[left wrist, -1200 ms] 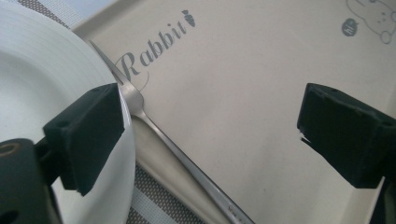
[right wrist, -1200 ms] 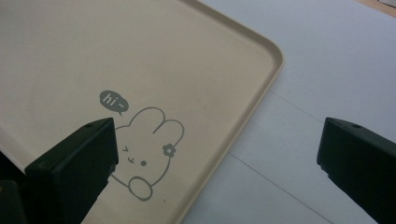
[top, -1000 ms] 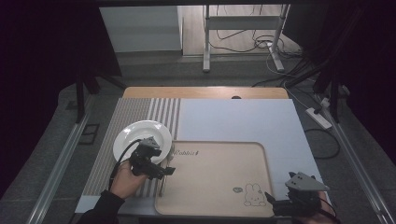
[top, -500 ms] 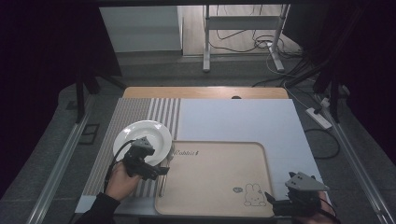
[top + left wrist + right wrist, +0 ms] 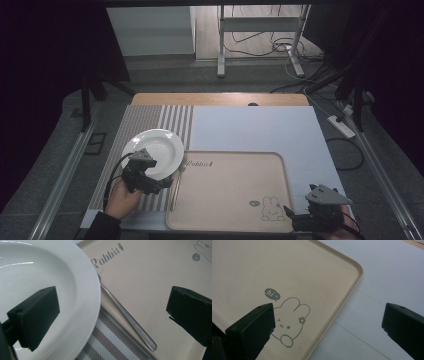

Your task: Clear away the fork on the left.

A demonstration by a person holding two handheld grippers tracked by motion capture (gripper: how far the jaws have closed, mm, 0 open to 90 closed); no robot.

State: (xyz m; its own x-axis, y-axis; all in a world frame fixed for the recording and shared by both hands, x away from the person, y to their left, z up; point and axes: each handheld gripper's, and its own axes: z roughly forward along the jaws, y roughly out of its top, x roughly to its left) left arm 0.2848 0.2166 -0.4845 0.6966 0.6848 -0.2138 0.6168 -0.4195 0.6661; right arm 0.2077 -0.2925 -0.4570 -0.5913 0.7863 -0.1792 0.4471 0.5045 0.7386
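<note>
White plate (image 5: 50,277) glossy, smooth, ceramic-looking, faint ridges at rim; beige tray (image 5: 150,277) at its 3 o'clock matt, smooth, plastic-looking, printed rabbit; utensil handle (image 5: 127,320) brushed metal, dull sheen; striped placemat (image 5: 112,345) woven cloth texture; gripper jaws matt black plastic

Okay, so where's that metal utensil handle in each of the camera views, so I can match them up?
High view: the metal utensil handle lies along the tray's left edge, right of the white plate.
Left gripper view: it runs diagonally through the centre, between plate and tray.
Right gripper view: not in this picture.
Shared landmark: the beige tray, whose rabbit print sits near its front right corner.
</note>
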